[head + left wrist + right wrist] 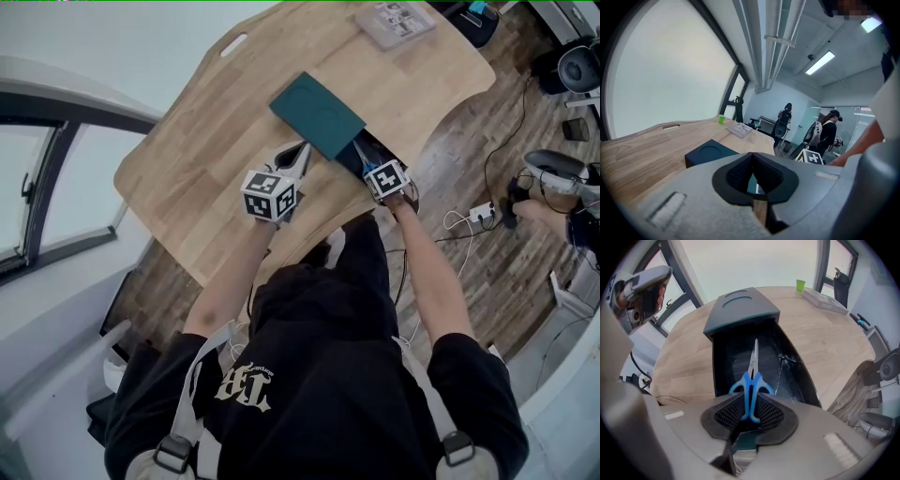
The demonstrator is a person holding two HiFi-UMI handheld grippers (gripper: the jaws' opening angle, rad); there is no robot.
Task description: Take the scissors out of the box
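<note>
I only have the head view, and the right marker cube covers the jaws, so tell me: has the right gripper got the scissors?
Observer: Yes, the right gripper is shut on the blue handles of the scissors.
Operator: Are they lifted out?
Observer: No, the blades are within the walls of the black box, tips toward the lid.
Operator: And the other one?
Observer: The left gripper has its jaws together, holding nothing.

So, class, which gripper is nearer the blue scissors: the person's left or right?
Right. The right gripper is closed on the handles of the scissors at the box; the left gripper is beside the box, apart from them.
</note>
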